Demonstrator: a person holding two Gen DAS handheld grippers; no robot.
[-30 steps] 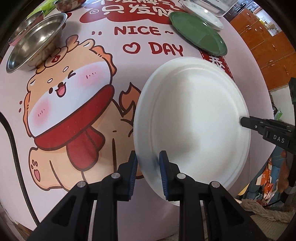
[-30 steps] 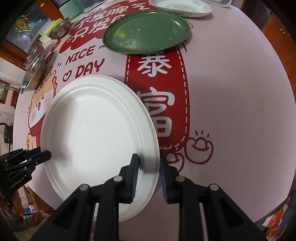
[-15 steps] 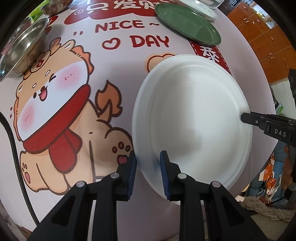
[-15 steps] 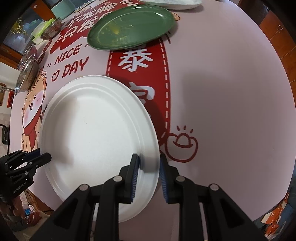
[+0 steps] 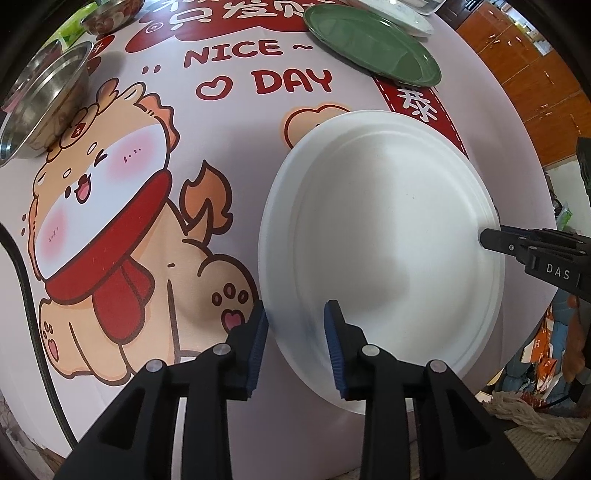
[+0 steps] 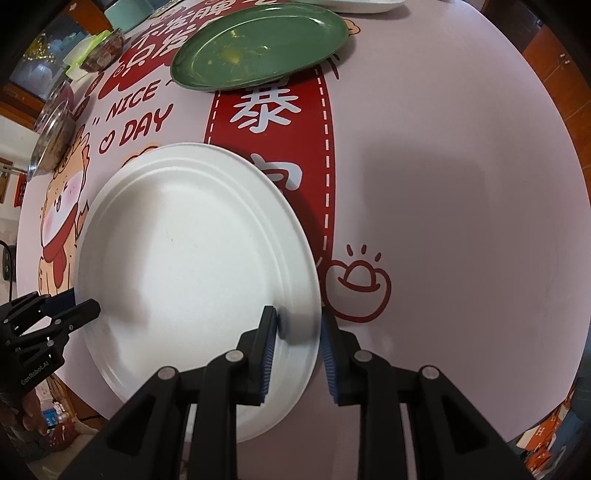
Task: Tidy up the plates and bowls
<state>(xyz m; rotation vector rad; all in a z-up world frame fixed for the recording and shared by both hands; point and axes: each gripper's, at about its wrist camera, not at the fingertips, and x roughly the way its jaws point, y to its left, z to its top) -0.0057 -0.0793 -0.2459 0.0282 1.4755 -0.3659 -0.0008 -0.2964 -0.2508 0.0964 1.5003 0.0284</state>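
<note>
A large white plate hangs above the printed table, held by both grippers at opposite rims. My left gripper is shut on its left rim. My right gripper is shut on its right rim; the plate also shows in the right wrist view. Each gripper's fingers show at the far rim in the other's view: the right one's fingers and the left one's fingers. A green plate lies farther back, also in the right wrist view.
A steel bowl stands at the far left, with another steel bowl behind it. A white dish lies behind the green plate. The pink tablecloth covers the round table. Wooden cabinets stand to the right.
Both grippers have carried the white plate across the table, over the cartoon dog's tail toward the red banner and nearer the green plate. Both grips are unchanged.
</note>
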